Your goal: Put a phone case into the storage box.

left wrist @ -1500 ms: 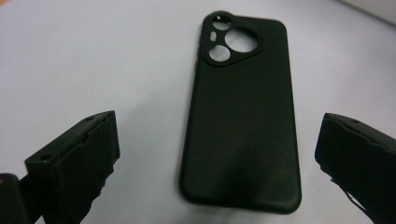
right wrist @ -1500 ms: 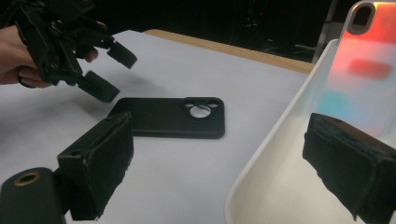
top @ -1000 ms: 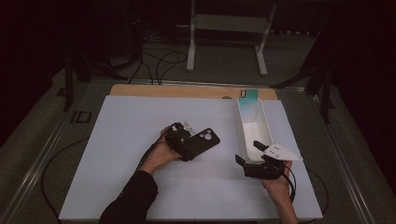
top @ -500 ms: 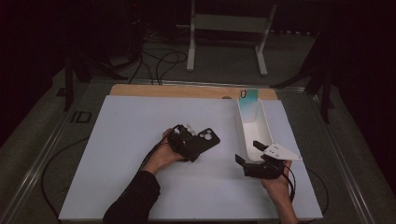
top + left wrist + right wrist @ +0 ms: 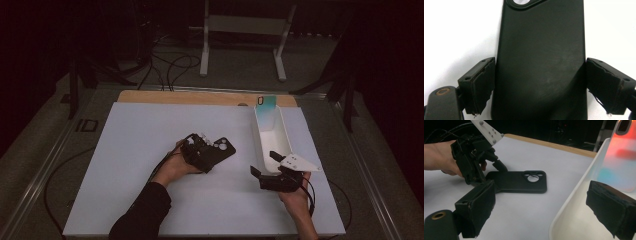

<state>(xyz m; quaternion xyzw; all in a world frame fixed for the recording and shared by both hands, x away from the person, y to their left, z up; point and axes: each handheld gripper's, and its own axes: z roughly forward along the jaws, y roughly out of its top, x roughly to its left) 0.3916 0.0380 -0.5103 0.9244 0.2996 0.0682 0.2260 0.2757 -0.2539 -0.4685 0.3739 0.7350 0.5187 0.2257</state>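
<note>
Looking along your left gripper (image 5: 540, 85), the black phone case (image 5: 540, 57) lies flat on the desk (image 5: 150, 130) between jaws just closing in, pads barely touching; your right gripper (image 5: 272, 170), spread, straddles the white tray's (image 5: 260, 137) rim. Since earlier, the case has scarcely shifted.

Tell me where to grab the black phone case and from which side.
Grip the black phone case across its two long edges at the plain end, away from the camera cutout. It lies flat on the white table, so come in low, as the left hand-held gripper does.
</note>
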